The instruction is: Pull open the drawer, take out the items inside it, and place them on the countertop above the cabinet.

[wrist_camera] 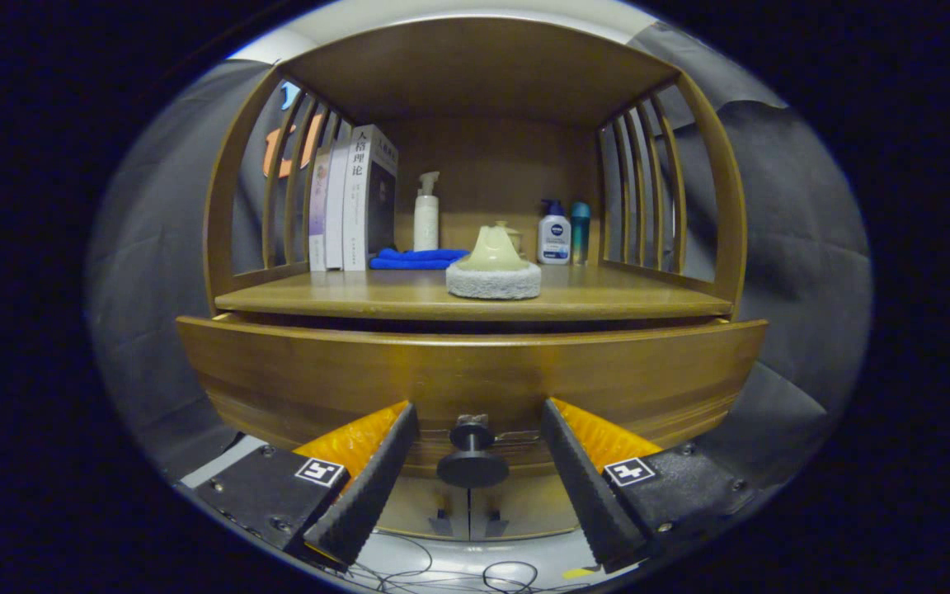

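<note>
A wooden cabinet's drawer front (472, 375) spans the view just ahead of my fingers. It stands out a little from the cabinet, with a dark gap under the countertop (409, 299). Its round black knob (472, 462) sits between my two fingers, touched by neither. My gripper (475, 417) is open, one finger on each side of the knob. The drawer's inside is hidden. On the countertop's front edge rests a pale scrubber with a grey fuzzy pad (493, 266).
At the back of the countertop stand several books (353, 202), a folded blue cloth (416, 258), a white pump bottle (426, 213), a white lotion bottle (554, 234) and a teal bottle (580, 233). Slatted wooden sides enclose the shelf. Cables (442, 569) lie on the floor below.
</note>
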`<state>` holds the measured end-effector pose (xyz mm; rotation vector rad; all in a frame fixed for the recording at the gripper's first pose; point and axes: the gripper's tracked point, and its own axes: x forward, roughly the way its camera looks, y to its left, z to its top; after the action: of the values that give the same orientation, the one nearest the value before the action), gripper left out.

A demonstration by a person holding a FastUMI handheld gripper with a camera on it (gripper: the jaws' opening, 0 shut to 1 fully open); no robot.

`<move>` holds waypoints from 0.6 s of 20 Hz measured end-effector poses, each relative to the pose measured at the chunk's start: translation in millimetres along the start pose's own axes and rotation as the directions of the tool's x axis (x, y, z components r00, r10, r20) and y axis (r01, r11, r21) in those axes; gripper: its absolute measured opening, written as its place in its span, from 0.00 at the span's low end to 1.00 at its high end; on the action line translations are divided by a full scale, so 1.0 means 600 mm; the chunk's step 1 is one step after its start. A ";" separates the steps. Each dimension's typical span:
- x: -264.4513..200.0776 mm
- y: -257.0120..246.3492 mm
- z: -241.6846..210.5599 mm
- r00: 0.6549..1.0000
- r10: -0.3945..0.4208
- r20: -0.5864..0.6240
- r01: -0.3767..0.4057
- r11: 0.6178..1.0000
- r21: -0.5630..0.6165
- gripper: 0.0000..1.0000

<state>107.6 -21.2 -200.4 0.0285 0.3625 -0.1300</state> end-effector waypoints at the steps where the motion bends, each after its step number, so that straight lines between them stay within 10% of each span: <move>1: 0.003 0.001 0.000 1.000 0.001 -0.002 -0.001 1.000 0.002 1.00; 12: 0.008 0.002 0.005 1.000 -0.010 -0.010 0.009 1.000 -0.021 0.99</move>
<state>113.5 -20.6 -199.4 0.0066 0.3738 -0.1355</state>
